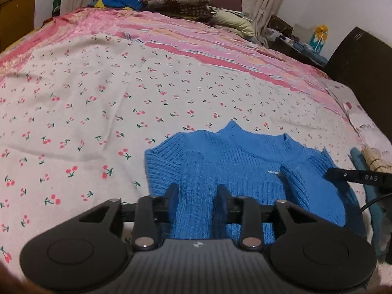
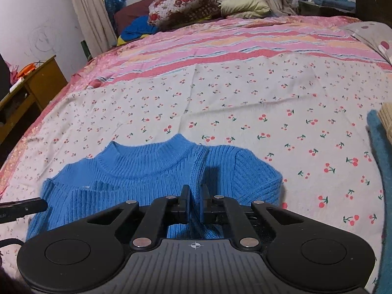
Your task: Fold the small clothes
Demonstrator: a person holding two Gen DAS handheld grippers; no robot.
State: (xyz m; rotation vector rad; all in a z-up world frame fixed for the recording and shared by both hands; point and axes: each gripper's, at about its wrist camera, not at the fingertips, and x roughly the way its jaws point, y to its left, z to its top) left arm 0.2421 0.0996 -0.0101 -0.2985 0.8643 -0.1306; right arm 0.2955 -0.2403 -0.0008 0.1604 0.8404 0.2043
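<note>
Right claw [image 2: 194, 196]: jaws drawn nearly together, a ridge of blue knit pinched between the pads, so it grasps the sweater [image 2: 152, 171] at a raised fold just right of the collar. Left claw [image 1: 198, 196]: jaws part-way apart, knit lying between the fingers [image 1: 172, 193]; whether the pads press on it cannot be told, and the gap suggests they do not. Sweater: ribbed, high-necked, lying flat on the near part of the bedsheet [image 1: 98, 112], collar pointing away, sleeves tucked inward over the body, a small pale mark on the chest. Right of it, near the bed's edge, a teal cloth [image 2: 382, 161] and a straw-coloured bundle [image 1: 374, 158], close to the hem but apart from it. Far off: striped blanket [image 2: 245, 41], floral pillow [image 2: 181, 2], well clear. Risks, as judged: the right pinch takes only a narrow ridge of loose knit, which may slide out, or lift a single layer and leave the one beneath behind, spoiling the fold. If the left claw does not bite before a lift, the sweater is carried from one side only and skews or bunches. Stretchy ribbing can drag, pulling the tucked sleeves open. A wide sweep to the right may snag the teal cloth or the trailing cable [image 1: 372, 202].
</note>
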